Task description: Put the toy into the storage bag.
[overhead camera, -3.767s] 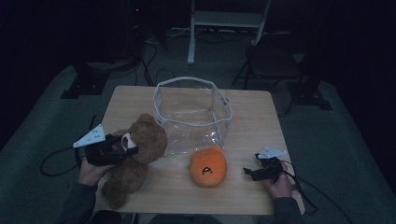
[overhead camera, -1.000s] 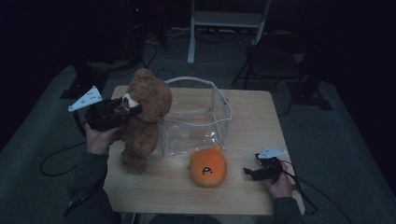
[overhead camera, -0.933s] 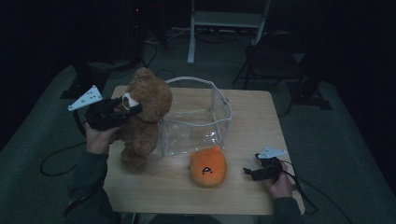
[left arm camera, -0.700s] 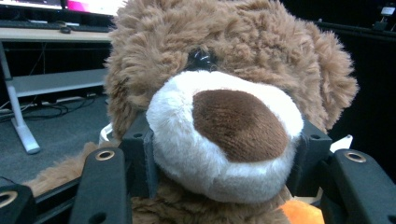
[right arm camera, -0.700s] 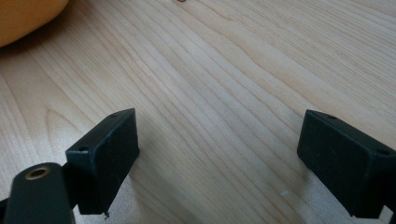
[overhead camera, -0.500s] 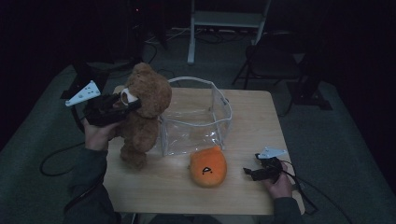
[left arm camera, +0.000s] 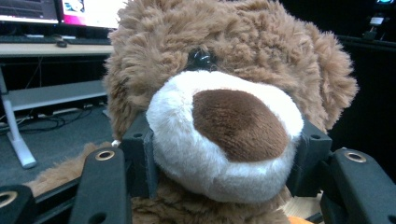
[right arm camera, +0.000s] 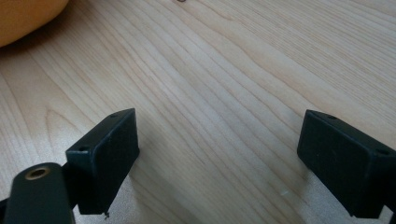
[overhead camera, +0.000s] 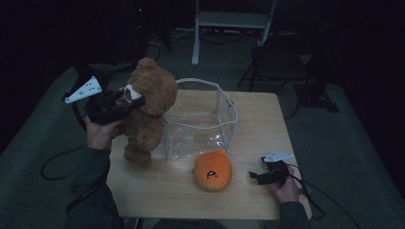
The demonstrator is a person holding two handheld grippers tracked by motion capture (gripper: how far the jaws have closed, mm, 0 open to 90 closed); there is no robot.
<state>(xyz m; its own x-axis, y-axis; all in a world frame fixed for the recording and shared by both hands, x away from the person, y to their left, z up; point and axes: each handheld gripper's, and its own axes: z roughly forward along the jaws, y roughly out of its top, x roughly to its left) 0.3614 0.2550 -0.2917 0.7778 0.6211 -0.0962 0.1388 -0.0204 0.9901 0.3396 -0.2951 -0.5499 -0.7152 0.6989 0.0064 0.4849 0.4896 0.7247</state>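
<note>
The brown teddy bear (overhead camera: 145,112) is held upright above the table's (overhead camera: 258,119) left edge, its white muzzle clamped between the jaws of the left hand-held gripper (overhead camera: 125,101), probably for lifting over the clear plastic bin (overhead camera: 200,123) just beside it. An orange plush toy (overhead camera: 212,170) lies near the bin's front. The right hand-held gripper (right arm camera: 217,163) is rested on the table, jaws apart and empty.

Shaggy plush teddy bear (left arm camera: 233,93), smooth pale wood-grain table (right arm camera: 224,70), clear glossy plastic bin (overhead camera: 200,121)

Brown teddy bear (overhead camera: 149,109); orange plush (overhead camera: 212,170)
</note>
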